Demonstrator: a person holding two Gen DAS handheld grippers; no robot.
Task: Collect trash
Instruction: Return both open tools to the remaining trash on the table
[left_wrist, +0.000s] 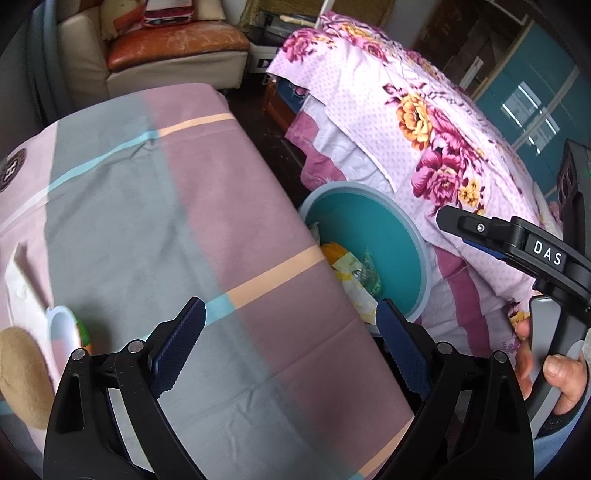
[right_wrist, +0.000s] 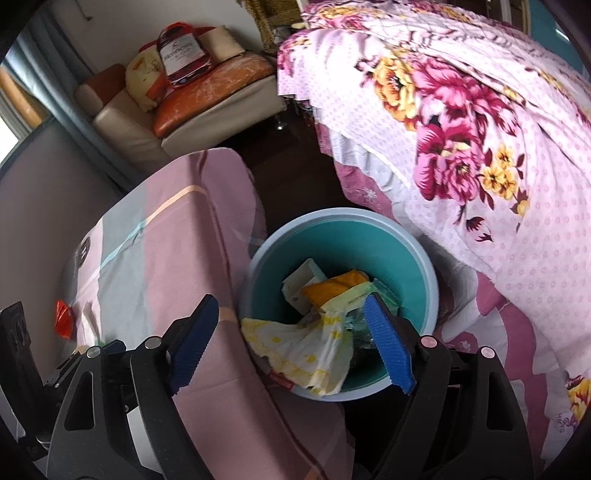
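A teal trash bin (right_wrist: 343, 236) with a pale blue rim stands on the floor between the cloth-covered table and the bed; it also shows in the left wrist view (left_wrist: 369, 221). Inside lie several pieces of trash: a white and yellow wrapper (right_wrist: 306, 347), an orange packet (right_wrist: 332, 286) and a white carton (right_wrist: 303, 280). My right gripper (right_wrist: 291, 332) is open and empty above the bin's near rim; it shows at the right in the left wrist view (left_wrist: 517, 240). My left gripper (left_wrist: 291, 332) is open and empty over the table's right edge. A red wrapper (right_wrist: 62, 319) lies on the table.
The table wears a pink and grey checked cloth (left_wrist: 166, 221). At its left lie a white tissue (left_wrist: 22, 291), a small white cup (left_wrist: 62, 325) and a tan round thing (left_wrist: 18, 373). A floral-quilted bed (left_wrist: 424, 122) is at the right, a sofa (left_wrist: 166, 55) behind.
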